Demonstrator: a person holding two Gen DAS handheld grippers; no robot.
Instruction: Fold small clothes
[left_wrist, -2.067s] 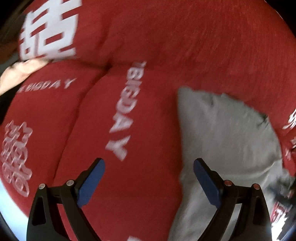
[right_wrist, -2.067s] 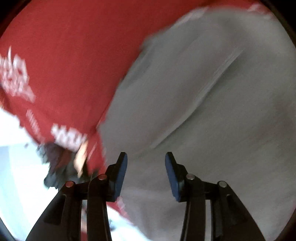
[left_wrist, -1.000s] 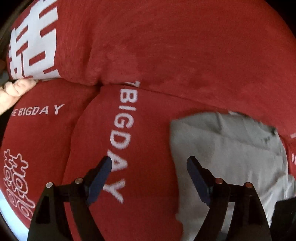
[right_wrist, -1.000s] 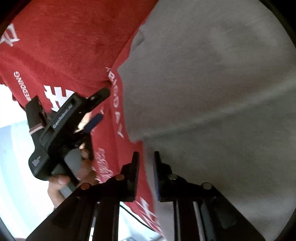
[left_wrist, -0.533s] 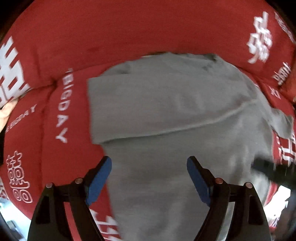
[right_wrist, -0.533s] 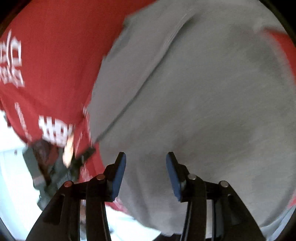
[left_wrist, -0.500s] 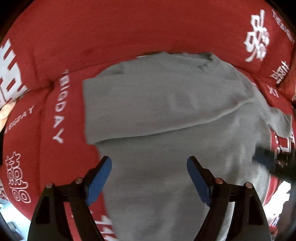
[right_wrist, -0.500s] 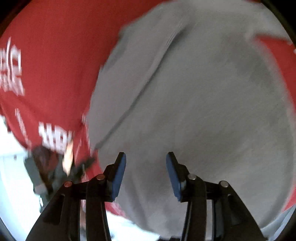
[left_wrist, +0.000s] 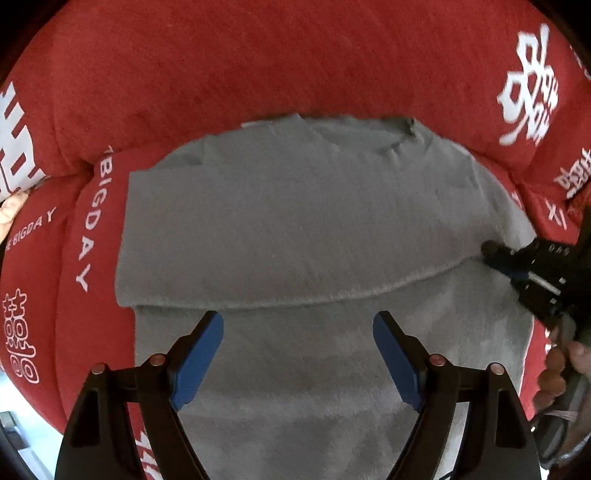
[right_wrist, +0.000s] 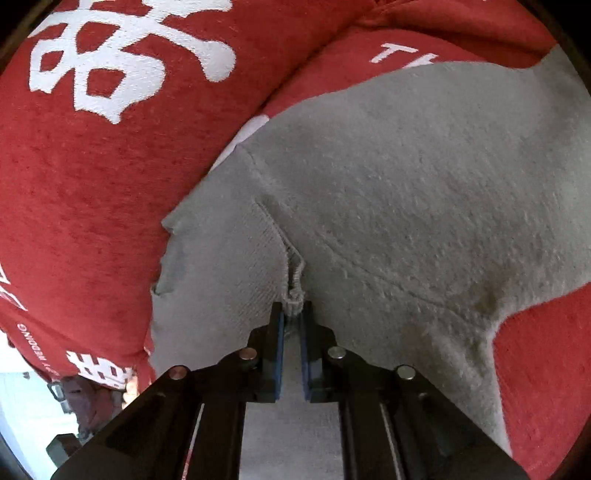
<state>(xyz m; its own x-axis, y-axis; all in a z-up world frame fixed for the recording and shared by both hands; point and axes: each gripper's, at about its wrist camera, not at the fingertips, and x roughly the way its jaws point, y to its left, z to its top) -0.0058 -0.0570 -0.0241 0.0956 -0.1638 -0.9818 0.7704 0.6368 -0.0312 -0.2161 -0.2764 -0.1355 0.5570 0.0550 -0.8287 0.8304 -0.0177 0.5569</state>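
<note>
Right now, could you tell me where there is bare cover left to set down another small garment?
Free: the red cover above the grey shirt, and the strip along its left edge. Crowded: the shirt's right edge, where the right gripper pinches a fold.

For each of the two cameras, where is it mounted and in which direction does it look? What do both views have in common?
Left wrist view: sits on the left gripper, looks steeply down at the grey garment; its open blue fingers and a hand show.
Right wrist view: sits on the right gripper, looks down along shut fingers pinching a garment seam.
Shared: the grey garment and the red blanket under it; the right gripper also appears at the left view's right edge.
</note>
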